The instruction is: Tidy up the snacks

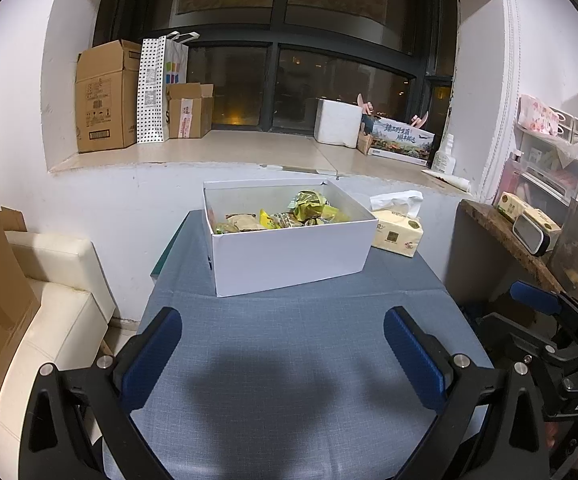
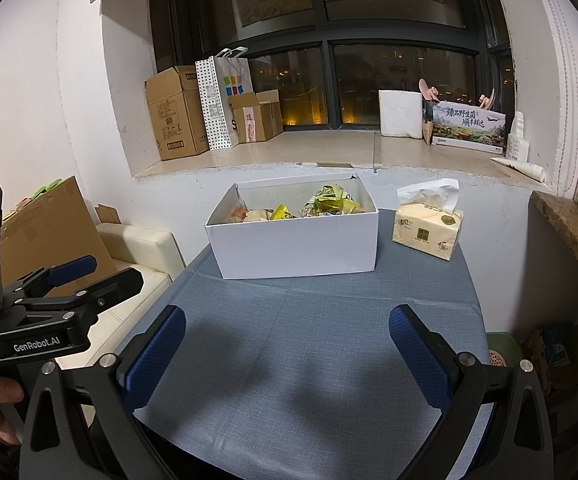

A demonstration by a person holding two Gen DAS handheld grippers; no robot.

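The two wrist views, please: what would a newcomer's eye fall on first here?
Most likely the white box at the far middle of the blue-clothed table, open on top and full of yellow and green snack packets. Next, the tissue pack just to its right, a sheet sticking up. In the foreground, the right tool and left tool both hang open and empty over bare cloth.

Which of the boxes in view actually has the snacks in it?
The white box on the blue table, beside the tissue pack. Its top is open with wrappers showing; the cardboard boxes stand on the windowsill.
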